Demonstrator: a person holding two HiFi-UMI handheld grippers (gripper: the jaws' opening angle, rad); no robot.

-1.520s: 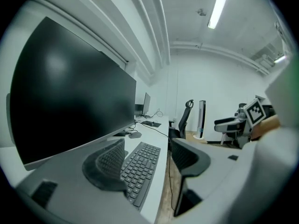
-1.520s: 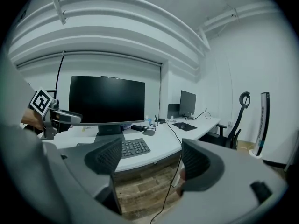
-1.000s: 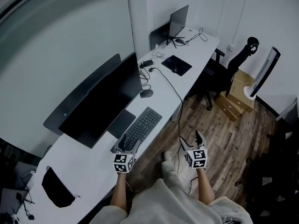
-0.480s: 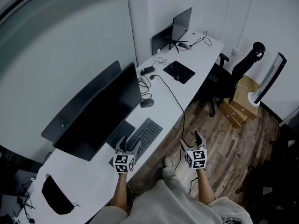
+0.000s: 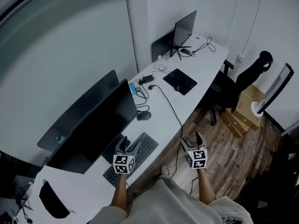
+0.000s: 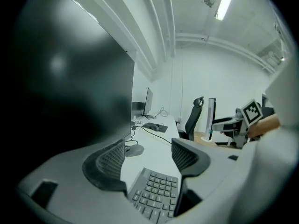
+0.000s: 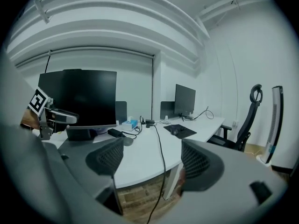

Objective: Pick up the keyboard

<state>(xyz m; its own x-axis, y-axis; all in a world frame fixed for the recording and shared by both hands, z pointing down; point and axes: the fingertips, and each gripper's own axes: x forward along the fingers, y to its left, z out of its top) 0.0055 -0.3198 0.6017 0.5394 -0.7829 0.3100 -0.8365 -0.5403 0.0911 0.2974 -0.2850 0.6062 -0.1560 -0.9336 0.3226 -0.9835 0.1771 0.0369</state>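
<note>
The dark keyboard (image 5: 147, 145) lies on the white desk (image 5: 163, 120) in front of the big black monitor (image 5: 93, 125). My left gripper (image 5: 130, 145) hovers over the keyboard's middle, jaws wide apart. In the left gripper view the keyboard (image 6: 156, 195) lies below and between the left gripper's (image 6: 149, 160) fingers, with nothing gripped. My right gripper (image 5: 190, 139) is off the desk's front edge, above the wooden floor, also open. The right gripper view has the right gripper (image 7: 152, 160) facing the desk edge and a hanging black cable (image 7: 161, 171).
A mouse (image 5: 144, 115) sits beyond the keyboard, and a cable (image 5: 172, 108) runs across the desk. Farther back are a mouse pad (image 5: 180, 81) and a second monitor (image 5: 184, 27). An office chair (image 5: 233, 85) and cardboard boxes (image 5: 245, 108) stand on the floor to the right.
Both grippers have moved forward along the desk. The left one was over the keyboard's near end and is now over its middle. Both jaws stay open.
</note>
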